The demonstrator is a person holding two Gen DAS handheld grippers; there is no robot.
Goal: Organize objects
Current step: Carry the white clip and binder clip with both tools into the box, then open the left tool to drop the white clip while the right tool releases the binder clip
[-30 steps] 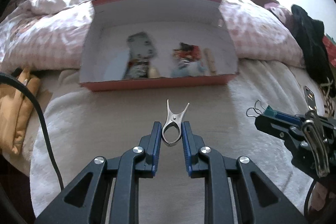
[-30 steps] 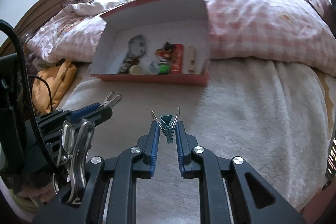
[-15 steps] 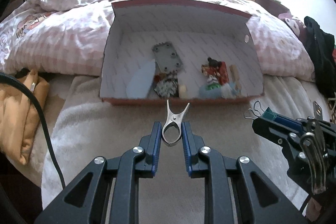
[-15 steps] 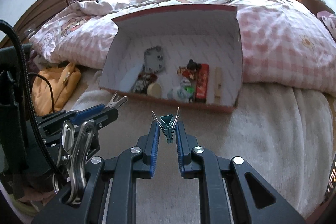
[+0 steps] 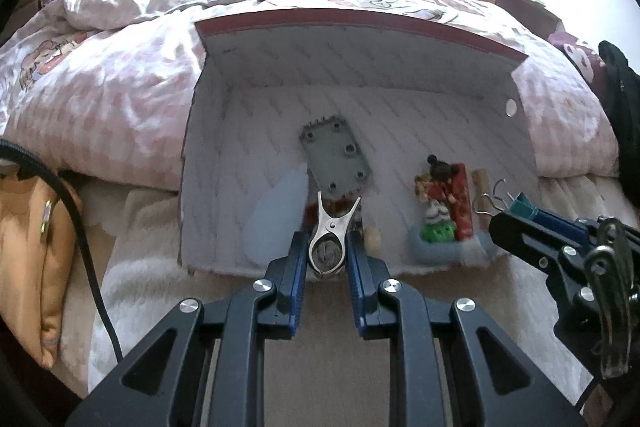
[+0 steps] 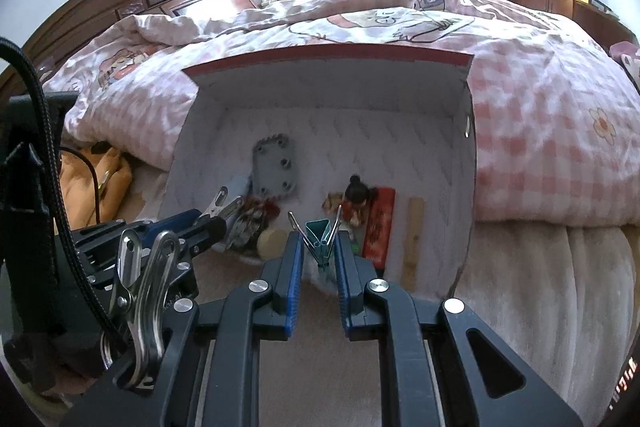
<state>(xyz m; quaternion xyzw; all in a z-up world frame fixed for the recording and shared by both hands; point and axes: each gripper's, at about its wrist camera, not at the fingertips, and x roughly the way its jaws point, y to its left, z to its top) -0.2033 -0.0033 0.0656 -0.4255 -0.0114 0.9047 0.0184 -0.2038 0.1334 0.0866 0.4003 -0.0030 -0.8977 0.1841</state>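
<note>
From the left wrist, the left gripper is squeezed tight on a shiny metal clip, held up at the open front of the white box on the bed. A gray plate and a little doll lie inside. From the right wrist, the right gripper pinches a green binder clip, also right at the box's front edge. A wooden stick lies in the box near its right wall.

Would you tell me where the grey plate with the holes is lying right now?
The grey plate lies on the floor of the open box, left of centre in both wrist views, with the doll figure to its right.
</note>
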